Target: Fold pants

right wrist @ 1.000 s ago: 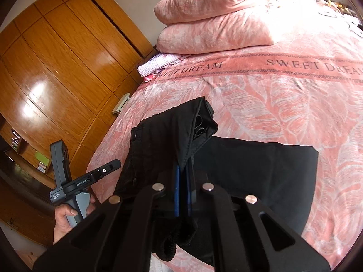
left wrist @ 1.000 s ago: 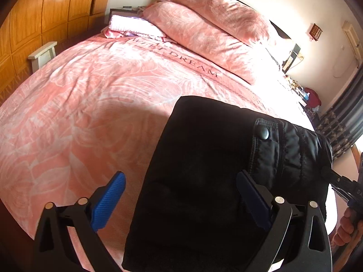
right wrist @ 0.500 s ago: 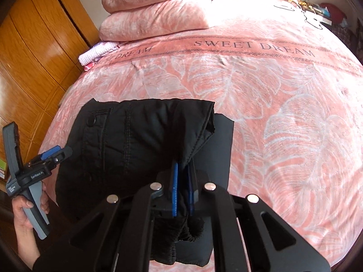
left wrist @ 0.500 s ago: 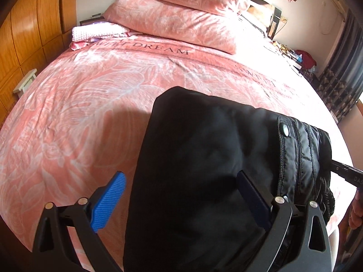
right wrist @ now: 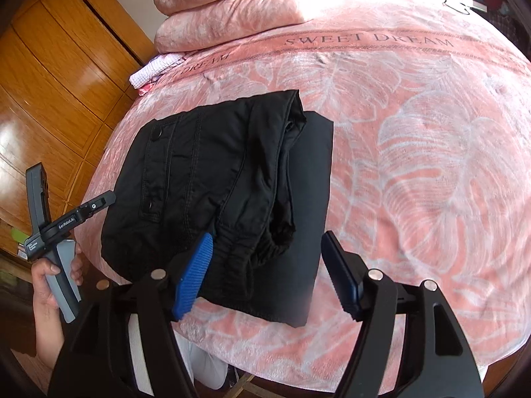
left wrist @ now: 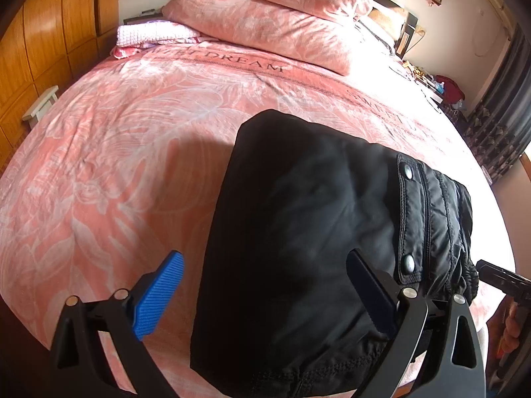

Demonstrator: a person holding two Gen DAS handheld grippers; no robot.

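Black pants (right wrist: 212, 179) lie folded in a compact stack near the front edge of the pink bed (right wrist: 415, 139); the waistband part with snap buttons rests on top. They also show in the left wrist view (left wrist: 298, 232). My right gripper (right wrist: 268, 275) is open and empty, just in front of the pants' elastic waistband. My left gripper (left wrist: 265, 295) is open and empty over the near end of the pants. The left gripper also shows in the right wrist view (right wrist: 83, 209), held in a hand at the pants' left edge.
Two pink pillows (left wrist: 272, 16) are stacked at the head of the bed, with a folded pink-white cloth (left wrist: 152, 33) beside them. A wooden wardrobe (right wrist: 49, 76) stands along the left side. A small stool (left wrist: 39, 106) stands by the bed. Clutter (left wrist: 448, 89) sits at the far right.
My right gripper has let go of the pants' waistband and opened. The top fold now lies flat on the stack. The left gripper stayed open.
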